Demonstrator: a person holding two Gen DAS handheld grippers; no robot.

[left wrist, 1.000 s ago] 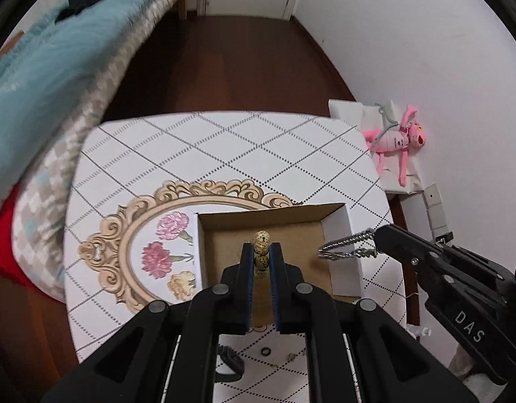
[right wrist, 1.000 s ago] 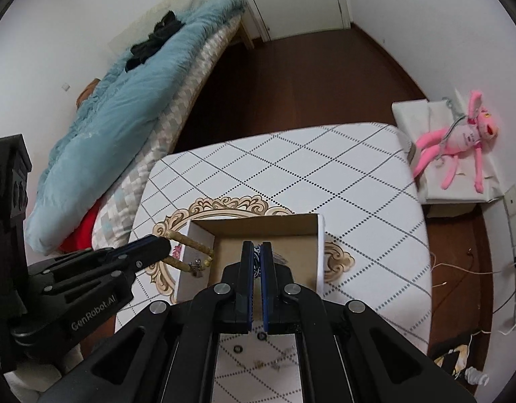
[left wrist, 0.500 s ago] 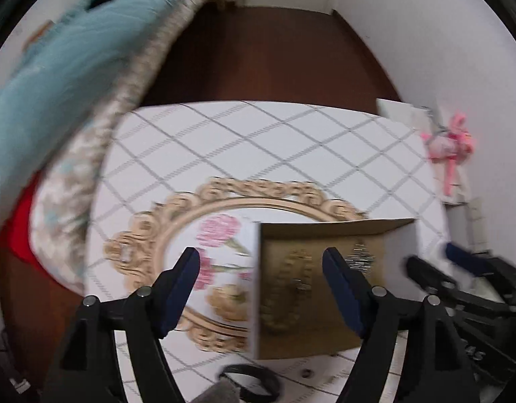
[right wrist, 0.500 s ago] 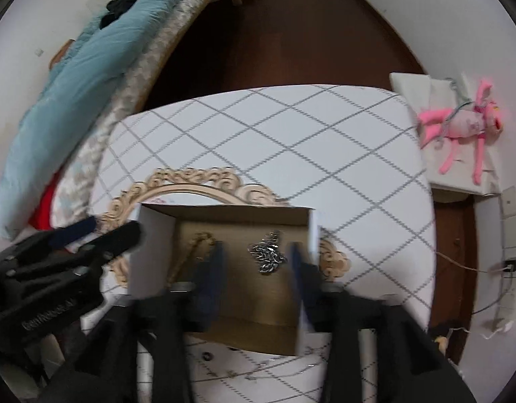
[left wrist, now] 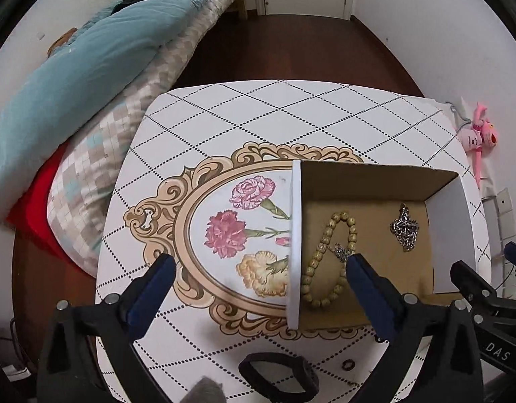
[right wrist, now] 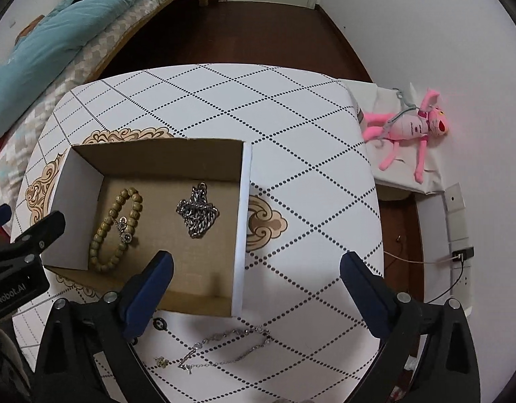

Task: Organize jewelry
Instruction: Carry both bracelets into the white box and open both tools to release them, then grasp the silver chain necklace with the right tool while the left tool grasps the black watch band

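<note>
An open cardboard box (left wrist: 375, 178) (right wrist: 241, 235) sits on the white patterned table (left wrist: 258, 117). Inside lie a wooden bead bracelet (left wrist: 325, 258) (right wrist: 115, 226) and a bunched silver chain (left wrist: 405, 228) (right wrist: 197, 211). A thin silver necklace (right wrist: 231, 346) and a small dark ring (right wrist: 159, 324) lie on the table in front of the box. A black band (left wrist: 278, 374) and a small ring (left wrist: 348, 365) lie near the table's front edge. My left gripper (left wrist: 258, 288) is open and empty above the box's left wall. My right gripper (right wrist: 256, 288) is open and empty above the box's right wall.
A bed with a teal quilt (left wrist: 89, 50) stands left of the table. A pink plush toy (right wrist: 412, 127) lies on a white stand to the right. Dark wooden floor and a door lie beyond the table. Wall sockets and cables (right wrist: 459, 255) are at the right.
Both grippers have opened and pulled back. The bead bracelet left my left gripper and the silver chain left my right gripper; both now lie in the box.
</note>
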